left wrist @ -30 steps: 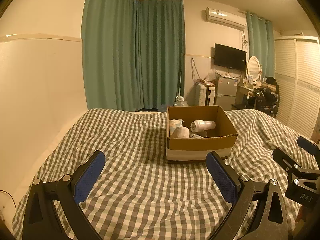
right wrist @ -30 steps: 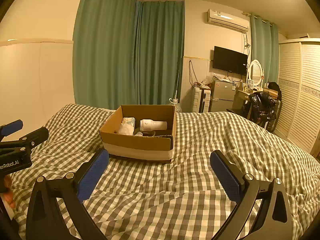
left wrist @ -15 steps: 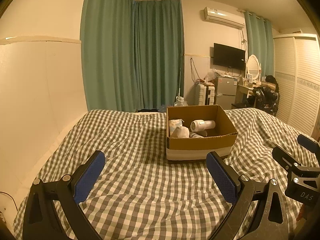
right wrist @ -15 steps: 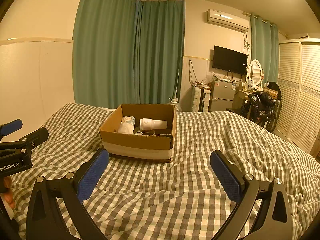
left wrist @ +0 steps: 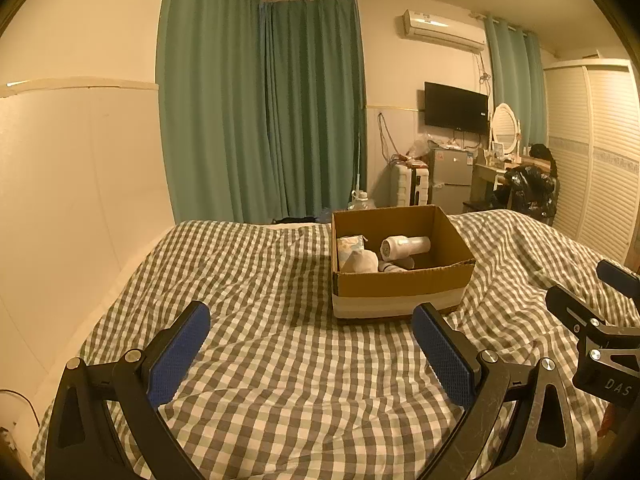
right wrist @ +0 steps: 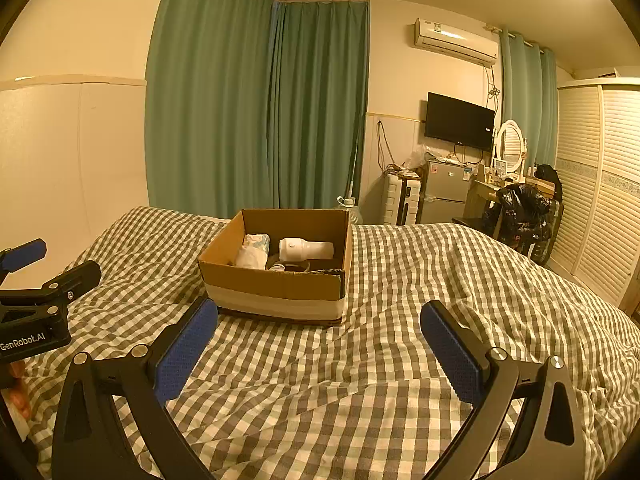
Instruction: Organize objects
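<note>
An open cardboard box [left wrist: 400, 284] [right wrist: 276, 284] sits on the checked bed cover. Inside lie a white cylindrical bottle [left wrist: 405, 246] [right wrist: 306, 249], a white pouch [left wrist: 360, 261] [right wrist: 250, 256], a pale packet [left wrist: 349, 243] [right wrist: 259, 241] and other small items. My left gripper [left wrist: 310, 344] is open and empty, low over the cover in front of the box. My right gripper [right wrist: 318, 340] is open and empty, also in front of the box. Each gripper shows at the edge of the other's view: the right one [left wrist: 600, 312] and the left one [right wrist: 44, 276].
The bed cover [left wrist: 260, 320] [right wrist: 440, 300] spreads around the box. A cream wall panel [left wrist: 80, 200] runs along the left. Green curtains [left wrist: 280, 120], a small fridge [right wrist: 444, 192], a desk with a mirror and slatted wardrobe doors [right wrist: 600, 200] stand beyond the bed.
</note>
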`<state>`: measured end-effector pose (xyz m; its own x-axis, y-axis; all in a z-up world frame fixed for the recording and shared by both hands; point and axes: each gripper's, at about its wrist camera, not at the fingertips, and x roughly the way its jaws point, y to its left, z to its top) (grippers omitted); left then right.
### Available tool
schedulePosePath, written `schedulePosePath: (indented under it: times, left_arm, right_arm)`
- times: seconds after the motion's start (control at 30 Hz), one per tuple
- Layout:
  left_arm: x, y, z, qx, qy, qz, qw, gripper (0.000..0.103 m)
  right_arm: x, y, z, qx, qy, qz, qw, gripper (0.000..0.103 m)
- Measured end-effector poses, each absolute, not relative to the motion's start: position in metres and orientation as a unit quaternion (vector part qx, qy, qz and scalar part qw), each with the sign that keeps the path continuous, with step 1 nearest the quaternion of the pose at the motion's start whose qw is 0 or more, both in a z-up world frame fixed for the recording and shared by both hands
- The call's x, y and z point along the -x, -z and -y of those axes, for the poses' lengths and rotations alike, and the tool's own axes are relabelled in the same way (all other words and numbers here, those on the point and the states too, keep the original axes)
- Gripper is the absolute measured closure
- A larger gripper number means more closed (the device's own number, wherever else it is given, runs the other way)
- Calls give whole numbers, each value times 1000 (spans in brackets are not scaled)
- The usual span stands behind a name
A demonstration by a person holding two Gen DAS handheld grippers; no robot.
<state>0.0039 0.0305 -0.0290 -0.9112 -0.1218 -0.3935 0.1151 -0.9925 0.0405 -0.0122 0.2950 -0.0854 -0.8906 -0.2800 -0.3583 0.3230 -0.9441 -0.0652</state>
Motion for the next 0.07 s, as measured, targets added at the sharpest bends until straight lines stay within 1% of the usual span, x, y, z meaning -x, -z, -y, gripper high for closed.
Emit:
schedulePosePath:
  times: [0.07]
  left_arm:
    - [-4, 28, -31, -201, 978, 10, 61, 0]
  right_arm:
    - [12, 85, -295, -175, 970, -61, 156, 1]
